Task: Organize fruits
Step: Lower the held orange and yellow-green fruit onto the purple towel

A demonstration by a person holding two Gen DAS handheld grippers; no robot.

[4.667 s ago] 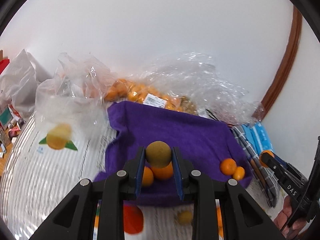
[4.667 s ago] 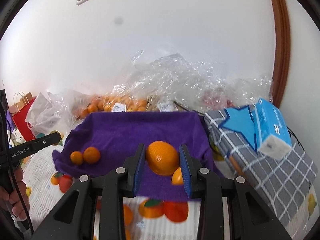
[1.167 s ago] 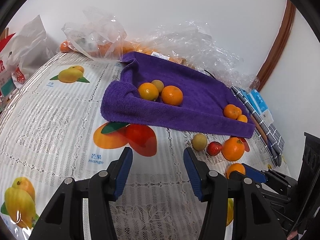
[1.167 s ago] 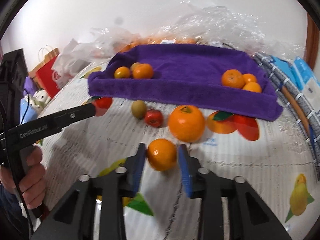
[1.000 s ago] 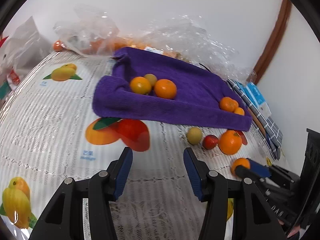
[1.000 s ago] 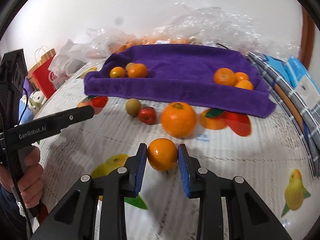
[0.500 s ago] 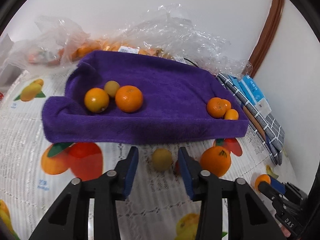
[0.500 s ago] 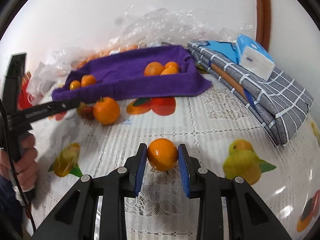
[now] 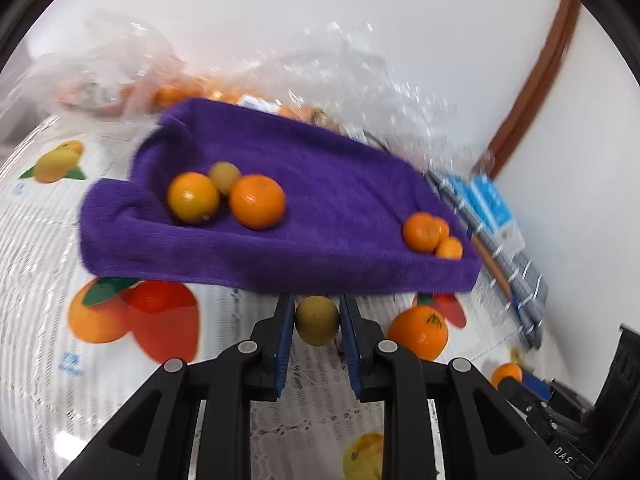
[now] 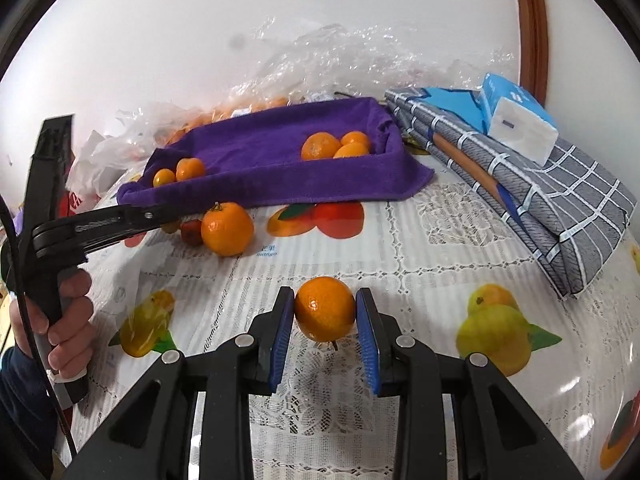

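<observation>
**Fruit gripped in both claws at the near edge of the towel**

Fruit sat clamped in each claw. The left gripper (image 9: 317, 322) had closed on a small brownish-green fruit (image 9: 317, 320) just in front of the purple towel's (image 9: 340, 208) near edge, low over the tablecloth (image 9: 36, 264); whether it had left the cloth could not be told. The right gripper (image 10: 325, 312) held a small orange (image 10: 325, 308), nearer the front of the table and well apart from the towel.

Sorting seemed to explain the holds: the towel's left corner already carried two oranges and a matching brownish fruit (image 9: 225, 177), its right corner a cluster of small oranges (image 10: 334, 145).

A large orange (image 10: 227, 229) and a small red fruit (image 10: 192, 232) lay loose beside the left claw. Plastic bags (image 10: 320, 60) crowded the far edge, and folded checked cloth (image 10: 540, 184) with a tissue pack (image 10: 516, 120) filled the right edge. The towel's raised front fold probably had to be cleared.
</observation>
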